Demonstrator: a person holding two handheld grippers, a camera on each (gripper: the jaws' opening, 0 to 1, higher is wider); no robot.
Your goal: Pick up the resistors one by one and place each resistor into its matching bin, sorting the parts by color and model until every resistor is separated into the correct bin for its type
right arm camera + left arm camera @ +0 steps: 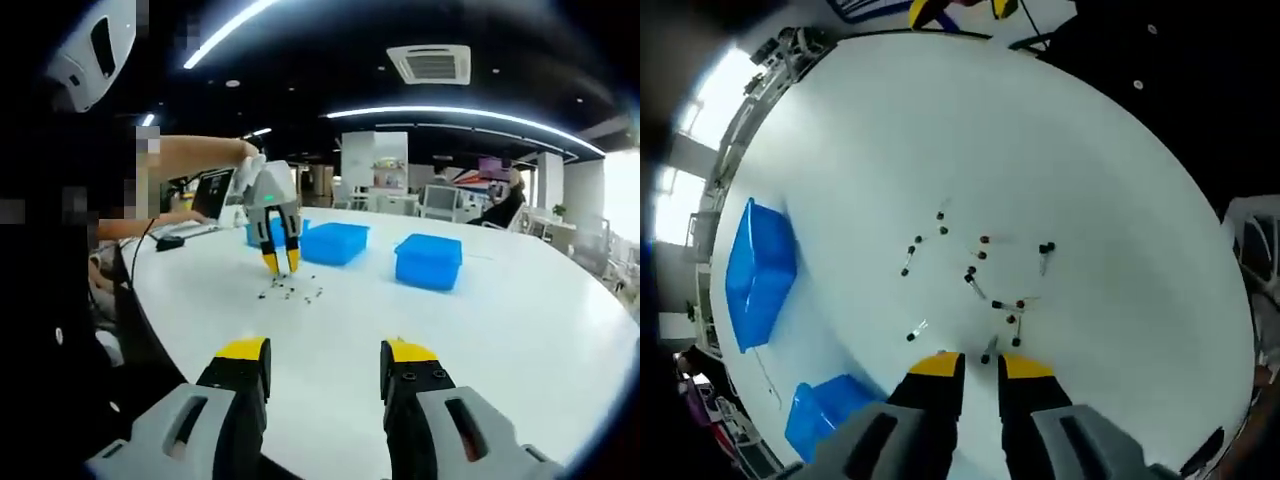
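Several small resistors [980, 275] with dark and red bodies lie scattered in the middle of the white table [1110, 200]. My left gripper [982, 365] hovers just above the near side of the pile, its yellow-tipped jaws standing a narrow gap apart with nothing clearly held; one resistor [987, 352] lies on the table below the gap. In the right gripper view the left gripper [281, 265] points down over the resistors [290, 292]. My right gripper [325, 365] stays back near the table edge, wide open and holding nothing.
Two blue bins [760, 270] [825, 415] sit to the left of the pile. In the right gripper view blue bins [335, 243] [428, 260] stand beyond the resistors. A person's arm [190, 160] holds the left gripper; a laptop [212, 195] sits at the far table edge.
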